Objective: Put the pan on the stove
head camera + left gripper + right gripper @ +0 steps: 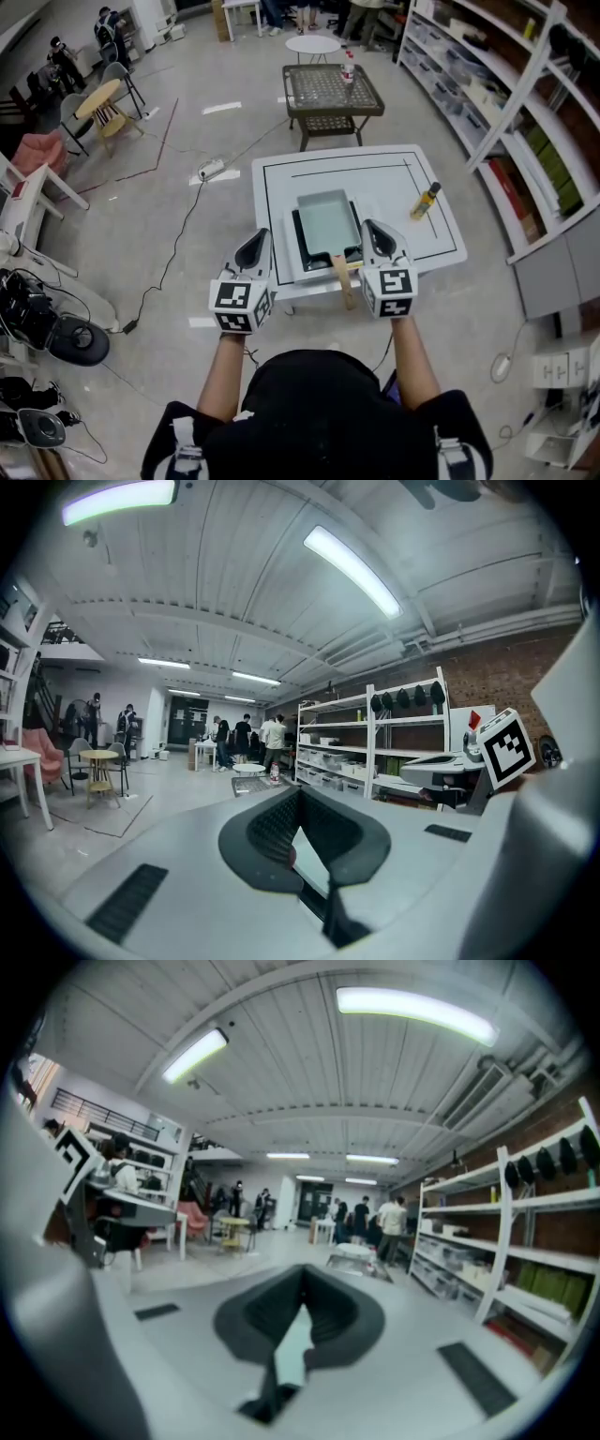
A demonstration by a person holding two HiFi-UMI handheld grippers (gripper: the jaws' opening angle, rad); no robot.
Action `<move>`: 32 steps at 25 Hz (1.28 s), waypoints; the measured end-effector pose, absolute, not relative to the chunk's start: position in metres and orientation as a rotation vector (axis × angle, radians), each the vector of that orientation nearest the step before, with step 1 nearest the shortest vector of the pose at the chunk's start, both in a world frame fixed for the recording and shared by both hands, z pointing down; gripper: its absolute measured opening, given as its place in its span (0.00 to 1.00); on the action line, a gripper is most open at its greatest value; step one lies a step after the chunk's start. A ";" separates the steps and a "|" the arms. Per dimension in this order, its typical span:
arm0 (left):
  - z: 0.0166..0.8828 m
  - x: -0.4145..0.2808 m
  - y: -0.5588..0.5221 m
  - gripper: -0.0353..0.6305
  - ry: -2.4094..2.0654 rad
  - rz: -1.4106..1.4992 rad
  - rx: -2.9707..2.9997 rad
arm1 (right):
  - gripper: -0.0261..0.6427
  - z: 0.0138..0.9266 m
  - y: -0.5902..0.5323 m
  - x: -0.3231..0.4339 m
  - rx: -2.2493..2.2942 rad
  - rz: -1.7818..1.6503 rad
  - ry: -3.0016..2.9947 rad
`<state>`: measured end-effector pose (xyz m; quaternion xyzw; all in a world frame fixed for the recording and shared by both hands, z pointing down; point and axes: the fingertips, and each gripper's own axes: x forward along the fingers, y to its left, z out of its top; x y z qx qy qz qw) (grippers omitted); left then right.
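Forearms outstretched, a person [314, 412] holds the left gripper [259, 240] at the white bench's [272, 187] near edge, jaws pressed together on nothing. The rectangular pan [327, 223] sits on the stove [292, 264], its wooden handle [343, 279] toward the person. The right gripper [373, 232] hovers beside the handle, jaws likewise closed and empty. A bottle [425, 201] is farther right.

Pan [326, 223] on stove [292, 251] on table [272, 187]; bottle [425, 201] right.
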<state>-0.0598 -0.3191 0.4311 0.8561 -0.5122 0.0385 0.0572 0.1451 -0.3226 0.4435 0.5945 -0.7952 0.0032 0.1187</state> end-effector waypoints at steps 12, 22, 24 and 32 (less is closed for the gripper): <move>0.433 -0.047 -0.320 0.09 -1.539 0.142 2.641 | 0.09 0.450 -0.325 0.138 1.701 0.103 -2.406; 0.438 -0.047 -0.322 0.09 -1.547 0.149 2.620 | 0.09 0.457 -0.329 0.140 1.692 0.127 -2.374; 0.438 -0.046 -0.322 0.09 -1.544 0.149 2.618 | 0.09 0.459 -0.329 0.140 1.686 0.129 -2.372; 0.440 -0.045 -0.322 0.09 -1.540 0.146 2.617 | 0.09 0.461 -0.328 0.141 1.687 0.123 -2.366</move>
